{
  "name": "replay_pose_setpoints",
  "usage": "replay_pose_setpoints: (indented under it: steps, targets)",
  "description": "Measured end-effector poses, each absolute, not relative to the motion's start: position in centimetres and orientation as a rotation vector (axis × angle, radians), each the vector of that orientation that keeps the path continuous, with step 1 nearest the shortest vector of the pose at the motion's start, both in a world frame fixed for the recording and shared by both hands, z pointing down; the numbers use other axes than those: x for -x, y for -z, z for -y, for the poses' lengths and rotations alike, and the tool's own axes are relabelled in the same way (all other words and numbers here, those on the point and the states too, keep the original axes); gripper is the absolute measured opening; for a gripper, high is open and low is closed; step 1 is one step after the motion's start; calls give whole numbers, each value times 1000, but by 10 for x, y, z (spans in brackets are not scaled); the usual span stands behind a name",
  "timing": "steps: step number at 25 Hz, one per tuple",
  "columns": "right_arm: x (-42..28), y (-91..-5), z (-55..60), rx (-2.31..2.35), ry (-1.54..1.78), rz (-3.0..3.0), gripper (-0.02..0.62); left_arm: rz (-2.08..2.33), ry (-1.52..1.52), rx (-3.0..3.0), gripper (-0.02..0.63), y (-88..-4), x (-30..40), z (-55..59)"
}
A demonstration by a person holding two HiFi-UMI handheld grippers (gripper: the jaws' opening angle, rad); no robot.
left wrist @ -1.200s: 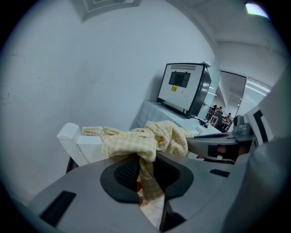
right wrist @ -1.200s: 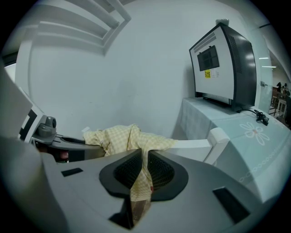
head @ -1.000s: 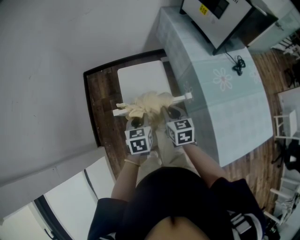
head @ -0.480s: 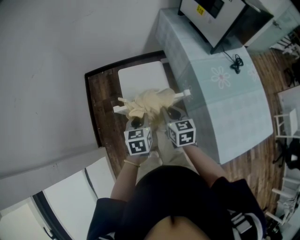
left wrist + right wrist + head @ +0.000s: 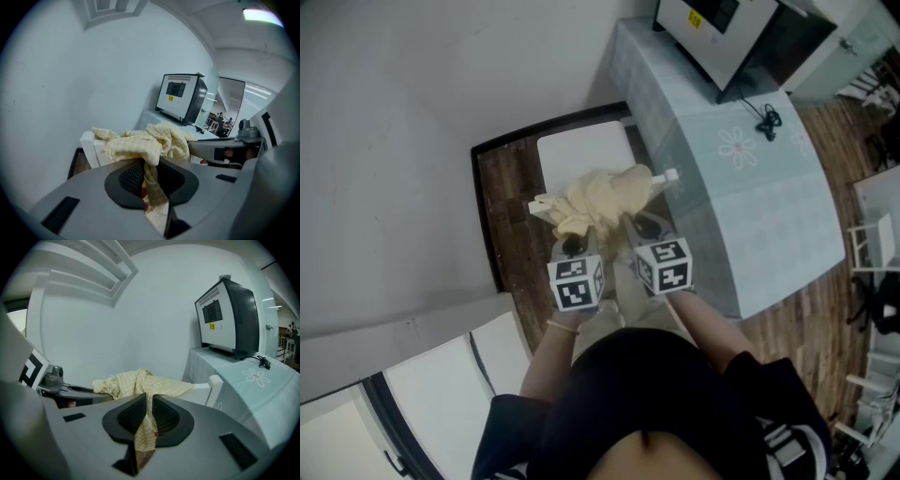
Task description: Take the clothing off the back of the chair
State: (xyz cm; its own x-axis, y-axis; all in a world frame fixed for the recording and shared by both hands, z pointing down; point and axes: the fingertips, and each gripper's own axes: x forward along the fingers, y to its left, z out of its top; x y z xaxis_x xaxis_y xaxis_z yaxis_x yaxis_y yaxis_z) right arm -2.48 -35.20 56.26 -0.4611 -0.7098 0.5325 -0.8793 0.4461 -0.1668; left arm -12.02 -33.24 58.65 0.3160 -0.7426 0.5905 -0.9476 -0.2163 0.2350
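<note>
A pale yellow checked garment [image 5: 598, 199] is bunched over the top rail of a white chair [image 5: 583, 154], whose rail ends stick out on both sides. My left gripper [image 5: 571, 242] is shut on a fold of the garment [image 5: 136, 147], which runs between its dark pads. My right gripper [image 5: 639, 225] is shut on another fold of the garment [image 5: 149, 391] in the same way. Both grippers sit side by side just on my side of the chair back, pointing down at it. The cloth hides most of the rail.
A table with a pale green flowered cloth [image 5: 741, 169] stands close on the right, carrying a microwave [image 5: 722, 33] and a cable. A white wall [image 5: 412, 141] lies left and ahead. The chair stands on a dark wooden floor patch [image 5: 502, 206].
Both grippers have lifted the garment a little; it now sits higher and spreads further right along the rail, covering more of it. The grips are unchanged.
</note>
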Motion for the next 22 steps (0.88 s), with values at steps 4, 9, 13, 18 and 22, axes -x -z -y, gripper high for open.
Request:
replay_pose_setpoints:
  steps: [4, 9, 13, 18, 22]
  targets:
    - [29, -556, 341, -1348, -598, 2324, 49, 1486, -470, -2037, 54, -581, 124, 323]
    - [31, -549, 328, -1372, -591, 2331, 49, 1479, -460, -2064, 54, -575, 127, 311]
    - [32, -544, 316, -1394, -587, 2336, 49, 1477, -452, -2080, 54, -569, 128, 300]
    - [31, -537, 302, -1422, -583, 2342, 49, 1470, -437, -2101, 54, -563, 127, 287]
    - [31, -532, 291, -1444, -576, 2348, 49, 1472, -430, -2116, 54, -558, 127, 276]
